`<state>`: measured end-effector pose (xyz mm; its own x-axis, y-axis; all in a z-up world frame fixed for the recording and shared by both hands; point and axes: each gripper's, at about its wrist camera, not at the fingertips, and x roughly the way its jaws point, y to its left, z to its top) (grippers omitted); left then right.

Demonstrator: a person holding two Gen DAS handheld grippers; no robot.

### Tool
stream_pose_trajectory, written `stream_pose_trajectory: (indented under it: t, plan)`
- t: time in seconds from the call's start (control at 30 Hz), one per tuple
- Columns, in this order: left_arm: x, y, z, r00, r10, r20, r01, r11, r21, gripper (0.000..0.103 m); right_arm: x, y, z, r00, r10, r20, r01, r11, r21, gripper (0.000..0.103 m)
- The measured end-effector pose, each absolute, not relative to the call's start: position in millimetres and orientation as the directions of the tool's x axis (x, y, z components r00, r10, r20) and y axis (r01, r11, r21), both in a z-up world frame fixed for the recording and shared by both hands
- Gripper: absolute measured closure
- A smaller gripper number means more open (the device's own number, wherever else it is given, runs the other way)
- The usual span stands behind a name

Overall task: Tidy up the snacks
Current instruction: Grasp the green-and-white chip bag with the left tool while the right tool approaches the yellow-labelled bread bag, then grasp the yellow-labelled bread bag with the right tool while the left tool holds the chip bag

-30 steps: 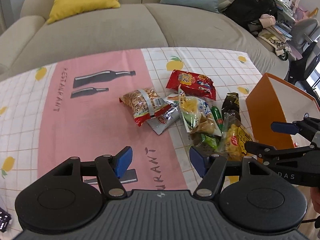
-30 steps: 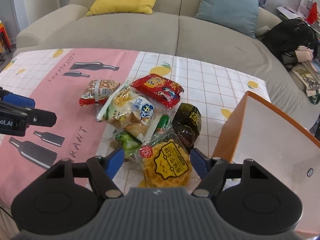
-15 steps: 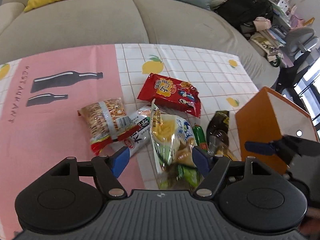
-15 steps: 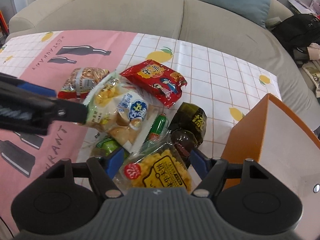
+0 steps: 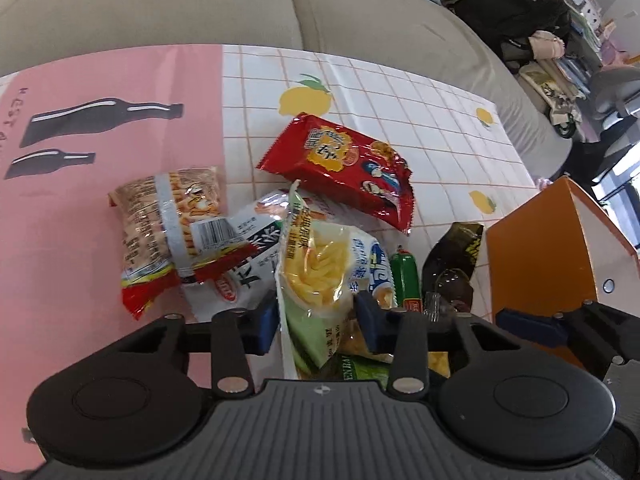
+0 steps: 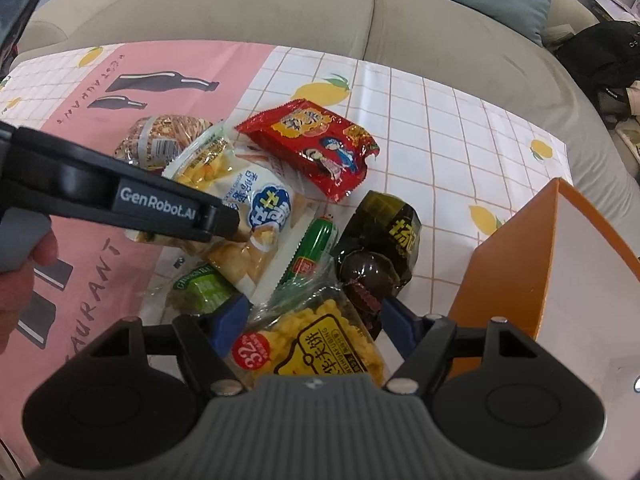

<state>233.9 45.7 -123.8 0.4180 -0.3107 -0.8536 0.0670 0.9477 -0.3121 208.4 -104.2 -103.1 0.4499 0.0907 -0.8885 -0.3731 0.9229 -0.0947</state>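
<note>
A pile of snack packets lies on the tablecloth. My left gripper (image 5: 316, 318) has its blue pads on both sides of a clear packet of yellow puffs (image 5: 320, 268), closing on it; the same packet shows in the right wrist view (image 6: 240, 204). My right gripper (image 6: 314, 326) is open, its pads on either side of a yellow corn-cake packet (image 6: 316, 344). A red packet (image 5: 344, 168), a peanut packet (image 5: 160, 220), a green sausage stick (image 6: 314, 248) and a dark packet (image 6: 384, 248) lie around them.
An orange box (image 6: 512, 276) with a white inside stands open at the right, also in the left wrist view (image 5: 536, 252). A beige sofa (image 6: 280, 8) runs behind the table. A black bag (image 5: 516, 16) lies on the sofa's right end.
My left gripper moved right and forward onto the puffs packet and its pads narrowed around it. My right gripper moved forward over the corn-cake packet.
</note>
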Motion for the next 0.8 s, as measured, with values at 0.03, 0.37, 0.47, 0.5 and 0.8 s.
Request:
stream_pose_trajectory:
  t: [0.03,0.37,0.47,0.5,0.8]
  plan:
    - [231.7,46.3,-122.8,0.421,-0.293,-0.858,0.065,0.954,-0.294,0.071,208.5,-104.0,-104.1,0.444,0.093,-0.891,-0.373,0.923,-0.09,0.031]
    - [191.1,76.7,-108.5,0.429,-0.206,-0.879,0.001,0.974,-0.227,0.075,194.1,-93.5,-116.3,0.385,0.142,-0.912,-0.371,0.929,-0.012,0.066]
    - [174.3,89.0,-105.4,0.417,-0.187,-0.889,-0.019,0.976,-0.215,0.075,187.0,-87.6,-115.4,0.354,0.205,-0.913,-0.367,0.928,0.065,0.083]
    - [169.4,91.8,-104.8,0.414,-0.184,-0.892,-0.023,0.977,-0.212,0.075,184.6,-85.2,-115.8,0.336,0.23,-0.913,-0.366,0.925,0.099,0.086]
    - [130.6,116.5,-96.6,0.382,-0.134,-0.915,-0.069,0.983,-0.173,0.075,159.8,-68.6,-108.4,0.328,0.283,-0.901,-0.4,0.906,0.139,0.084]
